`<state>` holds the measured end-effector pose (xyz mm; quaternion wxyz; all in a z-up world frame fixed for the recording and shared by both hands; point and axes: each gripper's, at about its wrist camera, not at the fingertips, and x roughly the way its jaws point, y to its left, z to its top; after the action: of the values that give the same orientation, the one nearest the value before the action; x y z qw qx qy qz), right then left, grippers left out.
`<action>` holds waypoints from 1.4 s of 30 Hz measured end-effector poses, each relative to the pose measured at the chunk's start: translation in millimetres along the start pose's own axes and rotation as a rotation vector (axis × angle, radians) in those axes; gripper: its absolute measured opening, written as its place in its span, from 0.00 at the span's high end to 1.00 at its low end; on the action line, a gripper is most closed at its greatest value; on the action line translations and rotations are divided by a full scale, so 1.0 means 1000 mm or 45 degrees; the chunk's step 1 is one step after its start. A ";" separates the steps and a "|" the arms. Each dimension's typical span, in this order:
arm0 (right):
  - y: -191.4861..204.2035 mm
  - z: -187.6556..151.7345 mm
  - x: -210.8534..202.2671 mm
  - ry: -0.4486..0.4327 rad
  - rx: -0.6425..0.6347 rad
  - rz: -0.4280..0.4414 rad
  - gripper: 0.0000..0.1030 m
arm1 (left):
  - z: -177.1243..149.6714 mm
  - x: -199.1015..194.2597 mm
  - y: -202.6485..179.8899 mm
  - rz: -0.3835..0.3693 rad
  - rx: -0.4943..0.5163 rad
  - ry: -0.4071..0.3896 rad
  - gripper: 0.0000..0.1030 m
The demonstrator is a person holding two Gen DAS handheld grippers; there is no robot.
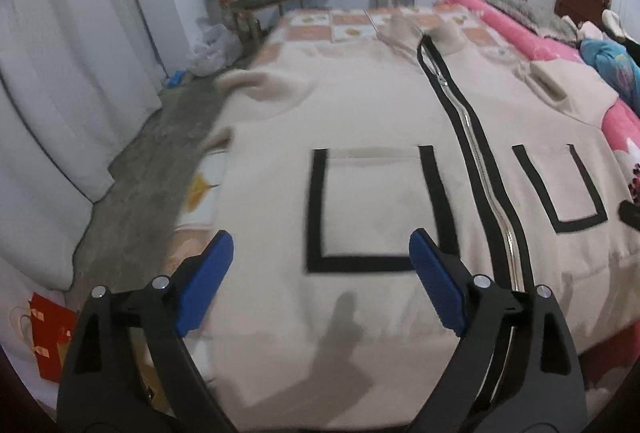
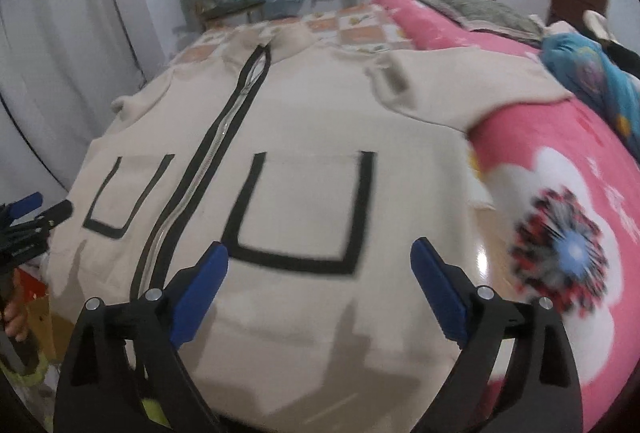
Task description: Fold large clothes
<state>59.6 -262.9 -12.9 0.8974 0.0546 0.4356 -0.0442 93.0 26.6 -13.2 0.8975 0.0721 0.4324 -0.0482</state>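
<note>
1. Lying flat and zipped on the bed (image 1: 352,21), the beige jacket (image 1: 360,121) is spread toward 12 o'clock.
2. Both the left gripper (image 1: 320,273) and the right gripper (image 2: 320,285) are spread wide, pinching nothing.
3. A first fold appears pending; a sleeve or side edge at 10 or 2 o'clock must be pinched next.

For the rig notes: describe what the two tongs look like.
Both the left tongs and the right tongs match: black plastic arms with triangular cut-outs, silver round pivot pins, and blue ribbed pads on the inner finger faces.

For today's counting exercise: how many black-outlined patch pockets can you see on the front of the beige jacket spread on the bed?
2. One pocket lies left of the zipper; the other pocket lies right of it. Any others would be hidden.
</note>
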 end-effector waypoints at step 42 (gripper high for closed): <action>0.015 0.012 0.087 0.166 -0.079 -0.030 0.06 | 0.009 0.080 -0.011 -0.079 -0.061 0.246 0.07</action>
<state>124.5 -252.7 -72.4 0.8677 0.0245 0.4950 -0.0376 147.8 12.5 -71.7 0.8512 0.0414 0.5199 -0.0585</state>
